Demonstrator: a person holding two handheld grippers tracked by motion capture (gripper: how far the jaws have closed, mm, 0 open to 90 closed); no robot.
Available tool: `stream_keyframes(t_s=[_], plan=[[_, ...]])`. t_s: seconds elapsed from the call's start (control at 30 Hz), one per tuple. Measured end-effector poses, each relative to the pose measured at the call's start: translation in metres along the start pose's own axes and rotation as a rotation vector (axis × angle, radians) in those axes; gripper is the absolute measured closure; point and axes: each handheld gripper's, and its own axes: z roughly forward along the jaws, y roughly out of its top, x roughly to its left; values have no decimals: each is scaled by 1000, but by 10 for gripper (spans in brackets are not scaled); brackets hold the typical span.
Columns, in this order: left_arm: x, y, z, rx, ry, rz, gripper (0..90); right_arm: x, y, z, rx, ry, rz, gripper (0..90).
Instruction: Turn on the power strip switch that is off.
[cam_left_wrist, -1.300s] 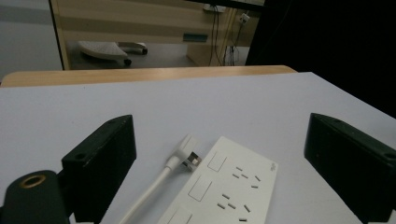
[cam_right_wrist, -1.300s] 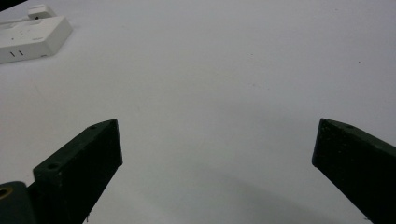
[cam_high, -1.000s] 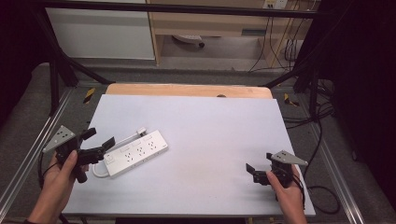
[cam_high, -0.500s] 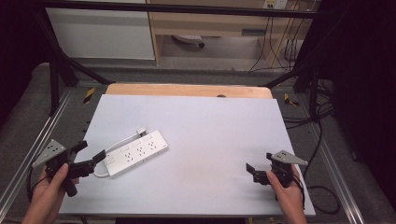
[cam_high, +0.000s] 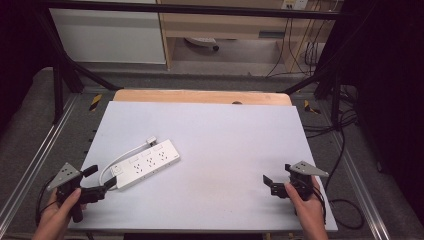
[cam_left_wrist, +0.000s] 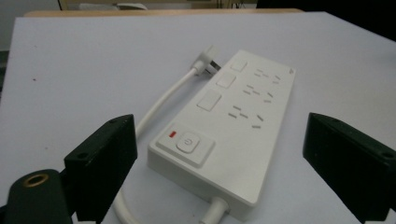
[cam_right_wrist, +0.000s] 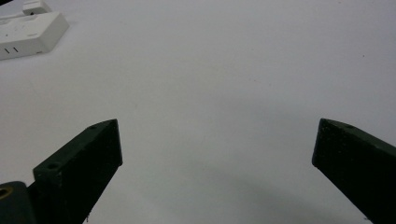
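Note:
A white power strip (cam_high: 145, 164) lies flat on the left half of the white table (cam_high: 225, 135), and its white cord loops back to a plug (cam_high: 150, 141) beside its far end. My left gripper (cam_high: 101, 177) is open just off the strip's near end, not touching it. In the left gripper view the strip (cam_left_wrist: 243, 112) lies between and beyond the open jaws of my left gripper (cam_left_wrist: 222, 140), switch (cam_left_wrist: 187, 144) nearest and plug (cam_left_wrist: 208, 65) behind. My right gripper (cam_high: 270, 184) is open and empty near the front right. In the right gripper view my right gripper (cam_right_wrist: 218, 140) faces bare table, with the strip's corner (cam_right_wrist: 28, 28) at top left.
A wooden strip (cam_high: 200, 96) runs along the table's far edge. Metal frame rails flank both sides. Cables (cam_high: 345, 150) lie on the floor at the right, and a white cabinet (cam_high: 107, 35) stands at the back.
My left gripper has drawn back from beside the power strip toward the front left corner. The strip and the right gripper have stayed put.

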Motion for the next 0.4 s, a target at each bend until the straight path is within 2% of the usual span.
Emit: stream_keyframes(t_s=[0.03,0.17,0.33,0.4], plan=[[-2,-1,2,13,2,20,102,0,0,0,0,-1,0,20],[-5,-3,7,45,-5,43,99,0,-1,3,16,-12,5,20],[-4,-6,10,63,-9,26,98,-1,-2,12,56,-44,9,20],[-3,-6,10,62,-9,16,98,-2,-3,20,97,-74,11,23]])
